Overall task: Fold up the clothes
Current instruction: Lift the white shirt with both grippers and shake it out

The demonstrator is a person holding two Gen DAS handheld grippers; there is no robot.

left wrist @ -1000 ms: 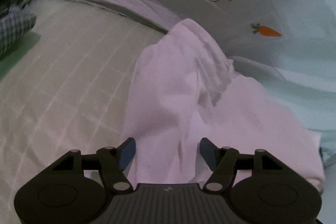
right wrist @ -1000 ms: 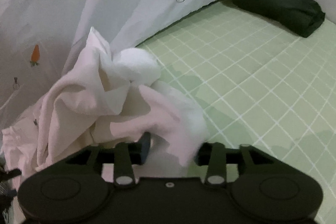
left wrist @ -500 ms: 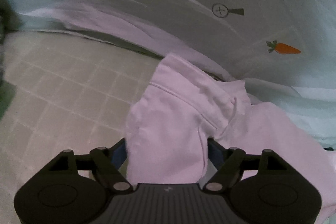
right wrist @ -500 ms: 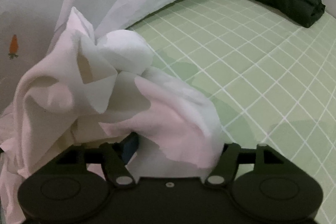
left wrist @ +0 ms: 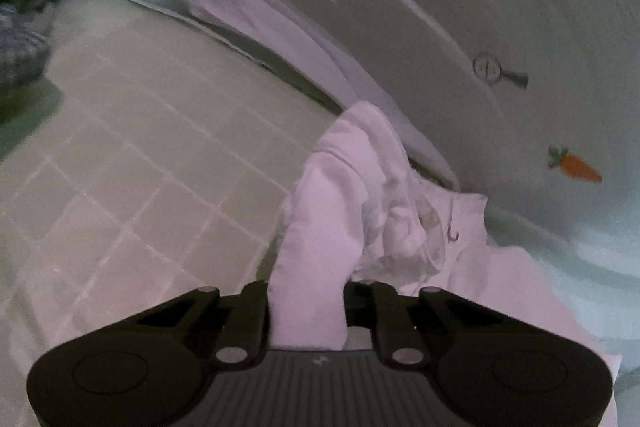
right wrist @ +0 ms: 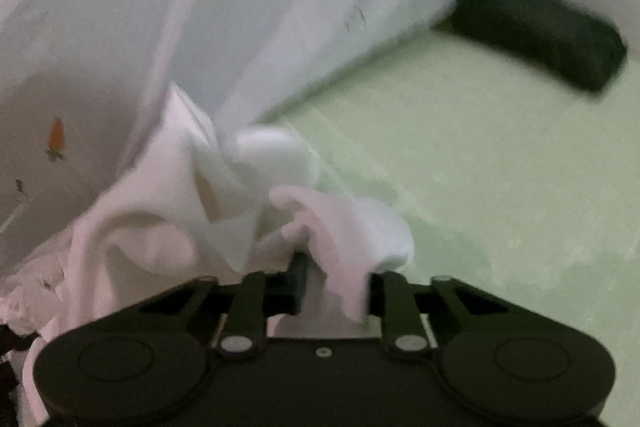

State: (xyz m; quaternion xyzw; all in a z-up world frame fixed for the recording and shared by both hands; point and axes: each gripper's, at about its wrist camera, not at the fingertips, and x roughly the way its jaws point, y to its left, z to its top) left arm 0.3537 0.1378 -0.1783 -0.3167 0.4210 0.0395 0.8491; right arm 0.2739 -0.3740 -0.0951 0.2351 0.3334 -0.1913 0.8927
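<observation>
folding has barely begun, by the look of things. pale pink garment (left wrist: 360,227) lies crumpled on the checked bed sheet (left wrist: 140,155), bunched against the hanging white sheet with a carrot print (left wrist: 576,167) on its far right side. no flat panel or crisp crease shows anywhere on it, so i judge every fold is yet to be made.

left claw (left wrist: 306,311) is closing, and a thick band of the pink cloth runs up between its jaws, which press in on it from both sides. right claw (right wrist: 336,291) is closing too, with a wad of the same garment (right wrist: 224,211) between its jaws; the view is blurred, yet the cloth fills the gap and looks pinched.

so both ends are being gripped, and what seems to come next is lifting and spreading the garment out on the open sheet before any fold.

at the far right of the bed a dark rolled bundle (right wrist: 540,35) lies well apart from the pink cloth. at the far left a plaid fabric heap (left wrist: 20,39) sits, blurred, and whether it is folded i cannot tell.
</observation>
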